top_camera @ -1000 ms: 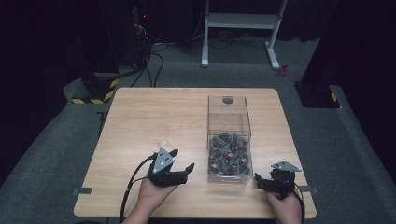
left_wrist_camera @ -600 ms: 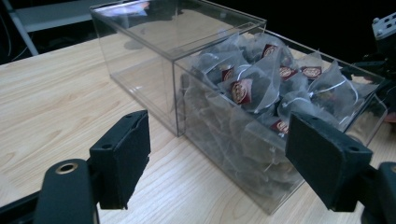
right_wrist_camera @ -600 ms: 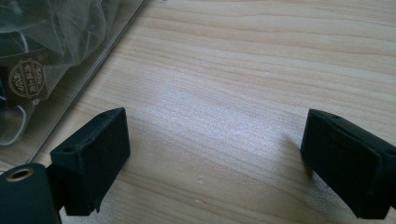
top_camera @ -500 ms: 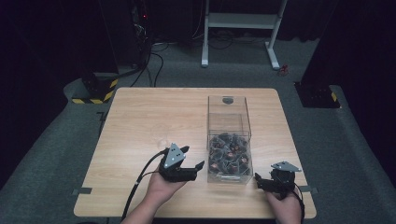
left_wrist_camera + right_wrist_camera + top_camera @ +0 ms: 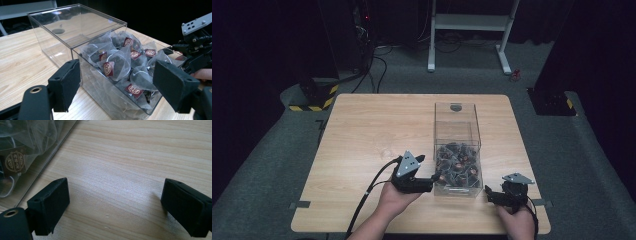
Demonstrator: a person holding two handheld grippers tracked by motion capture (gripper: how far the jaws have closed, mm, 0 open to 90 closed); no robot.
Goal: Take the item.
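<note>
At the table's near edge the right gripper (image 5: 507,194) rests low with its jaws spread over bare wood, the left gripper (image 5: 414,177) gapes wide beside the clear box (image 5: 456,120), whose near end holds tea bags (image 5: 117,62).

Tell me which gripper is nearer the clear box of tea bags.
Left. The left gripper sits right at the clear box's near left corner, jaws open toward it. The right gripper rests on the table off its near right corner.

Clear lidded box (image 5: 456,150) (near half packed with tea sachets (image 5: 117,62)) on table's right.
</note>
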